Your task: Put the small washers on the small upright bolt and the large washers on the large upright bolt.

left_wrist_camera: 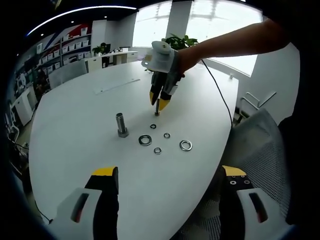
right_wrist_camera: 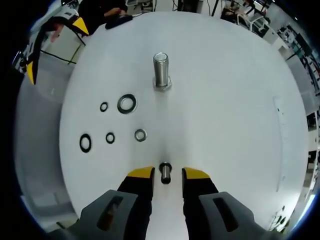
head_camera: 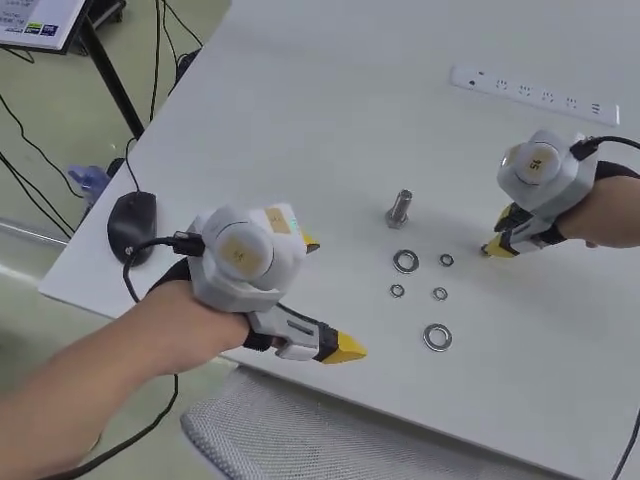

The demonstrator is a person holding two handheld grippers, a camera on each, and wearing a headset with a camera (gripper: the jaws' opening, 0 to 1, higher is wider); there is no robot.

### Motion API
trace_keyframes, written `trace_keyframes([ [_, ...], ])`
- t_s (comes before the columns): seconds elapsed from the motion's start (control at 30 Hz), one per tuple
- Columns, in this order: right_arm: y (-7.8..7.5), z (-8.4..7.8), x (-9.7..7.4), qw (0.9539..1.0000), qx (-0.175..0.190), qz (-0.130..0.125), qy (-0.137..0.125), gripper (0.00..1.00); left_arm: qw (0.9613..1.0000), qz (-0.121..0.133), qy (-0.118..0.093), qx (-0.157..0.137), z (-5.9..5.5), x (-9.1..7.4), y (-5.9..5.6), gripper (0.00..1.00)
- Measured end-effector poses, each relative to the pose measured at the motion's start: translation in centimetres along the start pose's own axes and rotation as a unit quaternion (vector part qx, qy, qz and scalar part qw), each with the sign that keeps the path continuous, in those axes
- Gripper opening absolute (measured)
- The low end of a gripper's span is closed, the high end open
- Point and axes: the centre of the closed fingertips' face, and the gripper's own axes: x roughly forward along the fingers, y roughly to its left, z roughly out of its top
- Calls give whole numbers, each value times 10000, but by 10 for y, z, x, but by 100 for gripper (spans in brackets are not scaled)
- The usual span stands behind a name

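Observation:
The large upright bolt [head_camera: 400, 208] [left_wrist_camera: 121, 125] [right_wrist_camera: 161, 70] stands mid-table. In front of it lie two large washers [head_camera: 406, 262] [head_camera: 437, 337] and three small washers [head_camera: 446, 260] [head_camera: 397, 291] [head_camera: 440, 293], seen too in the right gripper view as large washers [right_wrist_camera: 127, 103] [right_wrist_camera: 85, 142] and small ones [right_wrist_camera: 140, 134]. The small upright bolt [right_wrist_camera: 165, 172] [left_wrist_camera: 157, 107] stands between the fingertips of my right gripper [right_wrist_camera: 167, 174] [head_camera: 497, 235] [left_wrist_camera: 161, 97], with narrow gaps on both sides. My left gripper [left_wrist_camera: 170, 172] [head_camera: 328, 295] [right_wrist_camera: 55, 47] hovers wide open near the table's front edge, holding nothing.
A white power strip [head_camera: 528, 92] lies at the back right. A black mouse [head_camera: 131, 222] with its cable sits at the table's left edge. A mesh chair [head_camera: 260, 430] stands below the front edge of the white table [head_camera: 300, 110].

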Motion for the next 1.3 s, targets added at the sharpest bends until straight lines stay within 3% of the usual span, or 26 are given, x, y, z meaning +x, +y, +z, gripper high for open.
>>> trace_keyframes([
  [0.4,2,8,-18,9999,-165,-24,27,24,10000,46,-61,55,5,-6,-3,82],
  [0.53,2,10,-14,9996,-293,-16,37,24,9999,49,-64,77,5,-7,-5,82],
  [0.83,18,28,-9,9983,-569,137,-28,27,9999,86,-31,68,1,-12,-4,81],
  [1.3,37,41,3,9969,-712,326,-107,27,9999,147,-66,30,0,-16,-2,81],
])
